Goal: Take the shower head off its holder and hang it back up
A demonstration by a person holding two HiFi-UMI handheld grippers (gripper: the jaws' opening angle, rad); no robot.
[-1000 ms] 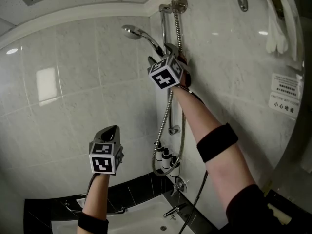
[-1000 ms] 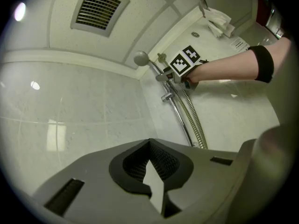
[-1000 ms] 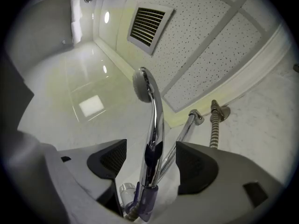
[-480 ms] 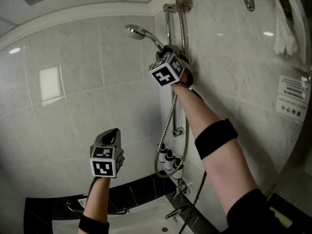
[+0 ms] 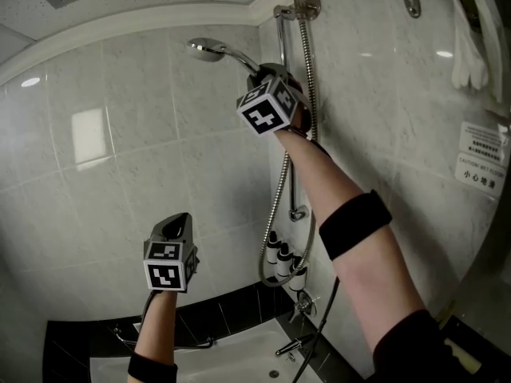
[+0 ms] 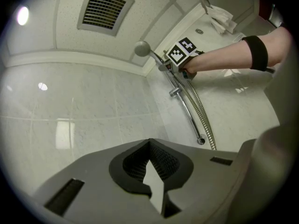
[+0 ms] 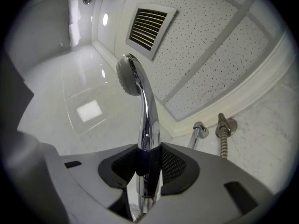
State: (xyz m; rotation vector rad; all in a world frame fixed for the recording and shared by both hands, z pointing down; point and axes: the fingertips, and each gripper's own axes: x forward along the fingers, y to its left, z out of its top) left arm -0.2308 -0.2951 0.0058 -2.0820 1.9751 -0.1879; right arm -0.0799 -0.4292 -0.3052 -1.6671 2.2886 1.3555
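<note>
Shower head (image 7: 140,101) in just-closing right gripper (image 7: 148,169) jaws; head view hides grip.

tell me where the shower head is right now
Head view, upper middle: the shower head is raised high, its handle clamped in the right claw, just left of the chrome rail.

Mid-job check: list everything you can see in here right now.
Chrome shower head: one, silver, top centre.
Chrome slide rail: one, silver, wall corner.
Ribbed metal hose: one, silver, beside rail.
Small dark-capped bottles: apparently three, white, below rail.
Slatted ceiling vent: one, white, ceiling.
Hanging towel: one, white, upper right.
Printed wall notice: one, white, right wall.
Chrome bath tap: one, silver, bottom centre.
Left hand-held gripper: one, grey, low left, shut, empty.
Right hand-held gripper: one, grey, jaws just closed further onto shower head's handle.
</note>
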